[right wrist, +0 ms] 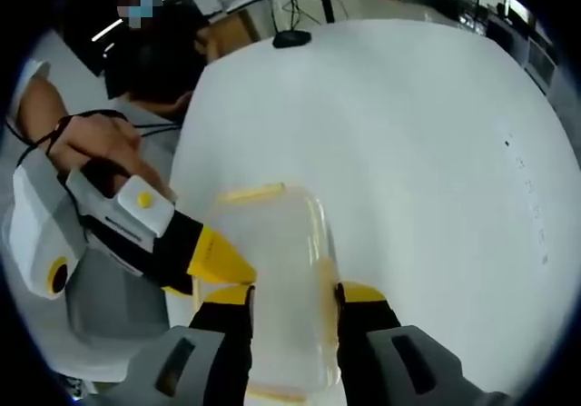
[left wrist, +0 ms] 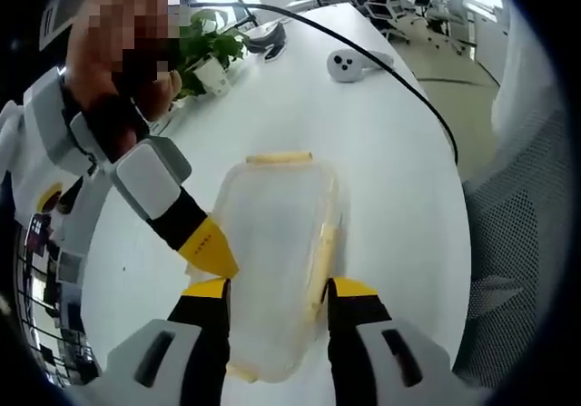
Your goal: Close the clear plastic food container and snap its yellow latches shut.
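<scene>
The clear container (left wrist: 277,252) lies on the white tabletop (left wrist: 381,152), long axis 6 to 12 o'clock, between both tools' (left wrist: 277,288) (right wrist: 295,292) parted jaws, grip unclear.

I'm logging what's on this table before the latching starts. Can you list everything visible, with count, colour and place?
Food container: one, clear plastic, on the table between the left gripper's jaws; also between the right gripper's jaws in the right gripper view.
Latches: yellow, one along the far edge, one along a side edge.
Table: one, white, under everything.
Potted plant: one, green leaves, white pot, far side of the table.
Cable: one, black, running across the table.
Small device: one, white with dark spots, far end.
Office chairs: white, in the background.
Left gripper: black and yellow jaws, open.
Right gripper: black and yellow jaws, open.
Person's hand: holds the other gripper.
</scene>
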`<action>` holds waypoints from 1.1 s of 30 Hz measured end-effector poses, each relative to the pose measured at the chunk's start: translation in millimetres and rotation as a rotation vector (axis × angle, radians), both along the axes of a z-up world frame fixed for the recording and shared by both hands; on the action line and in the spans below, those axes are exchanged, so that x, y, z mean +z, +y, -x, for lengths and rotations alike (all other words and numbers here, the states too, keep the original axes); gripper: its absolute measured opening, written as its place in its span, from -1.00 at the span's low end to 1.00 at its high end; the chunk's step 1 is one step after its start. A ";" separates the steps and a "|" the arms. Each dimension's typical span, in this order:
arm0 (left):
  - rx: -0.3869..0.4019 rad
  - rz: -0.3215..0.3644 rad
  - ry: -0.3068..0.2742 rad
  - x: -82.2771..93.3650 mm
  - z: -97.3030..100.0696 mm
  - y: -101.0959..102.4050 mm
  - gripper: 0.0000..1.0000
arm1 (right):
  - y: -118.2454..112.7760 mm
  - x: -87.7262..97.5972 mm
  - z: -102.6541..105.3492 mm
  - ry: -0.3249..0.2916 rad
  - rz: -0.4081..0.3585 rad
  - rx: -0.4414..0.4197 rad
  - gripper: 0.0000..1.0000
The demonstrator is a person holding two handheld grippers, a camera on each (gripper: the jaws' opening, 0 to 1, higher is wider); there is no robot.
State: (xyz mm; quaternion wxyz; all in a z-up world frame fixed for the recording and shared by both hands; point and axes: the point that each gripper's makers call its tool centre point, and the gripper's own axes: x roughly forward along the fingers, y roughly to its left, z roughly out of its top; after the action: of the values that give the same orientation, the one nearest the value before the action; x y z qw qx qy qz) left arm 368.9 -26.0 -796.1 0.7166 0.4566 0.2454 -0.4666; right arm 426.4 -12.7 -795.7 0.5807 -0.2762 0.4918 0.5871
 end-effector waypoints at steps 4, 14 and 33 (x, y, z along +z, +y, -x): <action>-0.016 -0.007 0.007 0.6 1.7 0.4 -0.15 | -2.2 -2.4 5.1 -0.014 0.016 0.004 -0.13; -0.010 0.004 0.100 4.5 5.8 5.9 -0.13 | -5.2 2.0 6.1 -0.058 0.012 0.010 -0.04; -0.025 -0.015 0.201 9.9 -4.7 24.0 0.10 | -25.5 12.4 21.8 -0.117 0.020 0.027 0.16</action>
State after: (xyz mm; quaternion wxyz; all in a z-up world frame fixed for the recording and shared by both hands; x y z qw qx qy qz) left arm 373.6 -1.9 -786.1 0.6791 0.4159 0.3136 -0.5172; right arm 404.6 -38.2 -783.3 0.5977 -0.3224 0.4590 0.5728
